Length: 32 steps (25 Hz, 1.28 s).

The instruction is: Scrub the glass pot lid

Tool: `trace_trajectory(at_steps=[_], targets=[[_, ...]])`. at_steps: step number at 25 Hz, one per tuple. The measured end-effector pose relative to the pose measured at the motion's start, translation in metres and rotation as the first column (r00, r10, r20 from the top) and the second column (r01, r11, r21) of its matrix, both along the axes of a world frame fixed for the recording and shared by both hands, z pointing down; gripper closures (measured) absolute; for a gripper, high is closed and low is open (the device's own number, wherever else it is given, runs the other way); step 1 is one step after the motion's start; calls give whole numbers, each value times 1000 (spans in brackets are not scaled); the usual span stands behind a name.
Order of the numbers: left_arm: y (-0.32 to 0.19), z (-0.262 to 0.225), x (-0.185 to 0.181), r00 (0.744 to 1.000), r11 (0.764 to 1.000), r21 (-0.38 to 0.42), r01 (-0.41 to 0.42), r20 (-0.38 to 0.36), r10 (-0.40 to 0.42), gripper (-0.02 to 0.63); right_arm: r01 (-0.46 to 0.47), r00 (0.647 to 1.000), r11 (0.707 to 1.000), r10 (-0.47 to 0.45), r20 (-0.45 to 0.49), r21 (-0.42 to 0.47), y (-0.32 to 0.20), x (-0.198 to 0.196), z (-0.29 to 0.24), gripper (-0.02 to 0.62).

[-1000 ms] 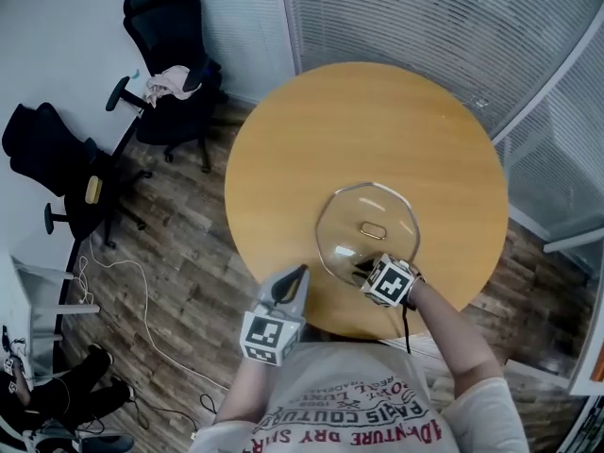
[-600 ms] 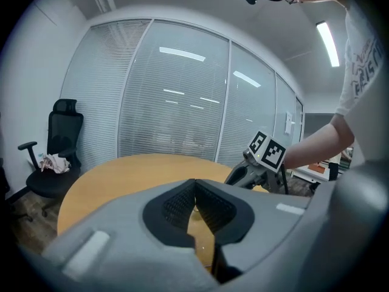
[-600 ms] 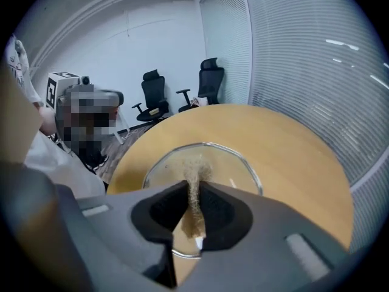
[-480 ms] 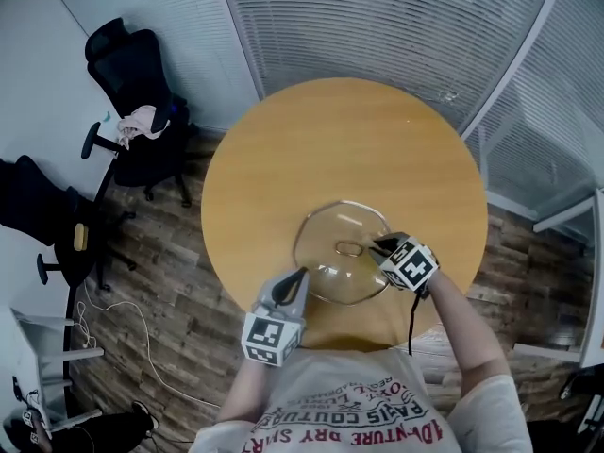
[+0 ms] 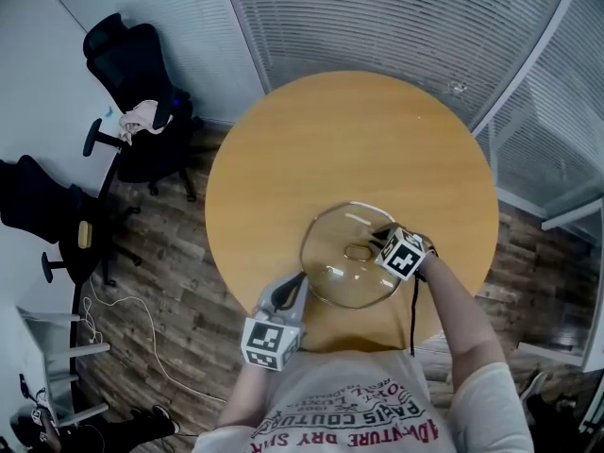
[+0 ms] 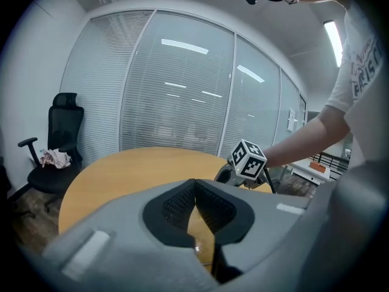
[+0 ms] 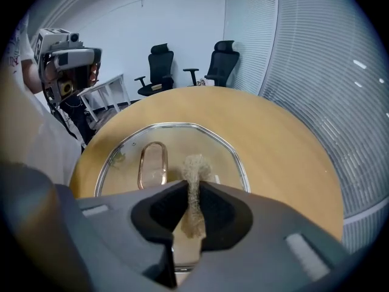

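The glass pot lid (image 5: 332,258) lies flat on the round wooden table (image 5: 349,140), near its front edge, with a metal loop handle (image 5: 357,251) at its middle. My right gripper (image 5: 379,241) hovers over the lid's right half, just right of the handle. In the right gripper view this gripper (image 7: 194,190) is shut on a tan scrub pad (image 7: 194,181), whose tip hangs over the lid (image 7: 213,148) beside the handle (image 7: 153,163). My left gripper (image 5: 298,279) sits at the lid's near-left rim, shut with nothing held. The left gripper view shows its jaws (image 6: 196,199) closed and the right gripper's marker cube (image 6: 248,160) beyond.
Two black office chairs (image 5: 142,74) stand on the wood floor left of the table, one with a cloth (image 5: 140,116) on its seat. Blind-covered glass walls (image 5: 396,17) run behind and to the right. A white cable (image 5: 142,333) trails on the floor.
My right gripper with the pad moved from the lid's near rim to its right half beside the handle. The left gripper stayed at the near-left rim. The head view shifted.
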<state>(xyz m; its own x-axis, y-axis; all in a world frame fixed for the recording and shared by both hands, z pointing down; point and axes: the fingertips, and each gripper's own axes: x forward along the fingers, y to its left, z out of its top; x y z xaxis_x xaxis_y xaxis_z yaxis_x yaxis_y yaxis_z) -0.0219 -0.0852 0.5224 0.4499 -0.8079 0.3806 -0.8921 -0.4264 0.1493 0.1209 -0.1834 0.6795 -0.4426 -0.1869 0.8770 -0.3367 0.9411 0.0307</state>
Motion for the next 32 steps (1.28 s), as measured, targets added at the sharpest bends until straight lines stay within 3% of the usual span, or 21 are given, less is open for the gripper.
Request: trace_trajectory(at_steps=[7, 14, 26, 32], targets=[[-4, 4, -11, 1000, 1000, -6, 11, 10, -11, 598, 17, 999, 999, -16, 31, -47, 4, -2, 6, 535], [-4, 2, -11, 1000, 1000, -3, -2, 7, 2, 598, 0, 1000, 1000, 1, 20, -30, 19, 11, 8, 535], [1, 3, 11, 994, 994, 2, -107, 1, 107, 598, -194, 979, 981, 196, -59, 29, 54, 32, 11, 534], [1, 2, 6, 992, 992, 7, -127, -5, 127, 598, -342, 932, 939, 342, -116, 26, 69, 31, 14, 534]])
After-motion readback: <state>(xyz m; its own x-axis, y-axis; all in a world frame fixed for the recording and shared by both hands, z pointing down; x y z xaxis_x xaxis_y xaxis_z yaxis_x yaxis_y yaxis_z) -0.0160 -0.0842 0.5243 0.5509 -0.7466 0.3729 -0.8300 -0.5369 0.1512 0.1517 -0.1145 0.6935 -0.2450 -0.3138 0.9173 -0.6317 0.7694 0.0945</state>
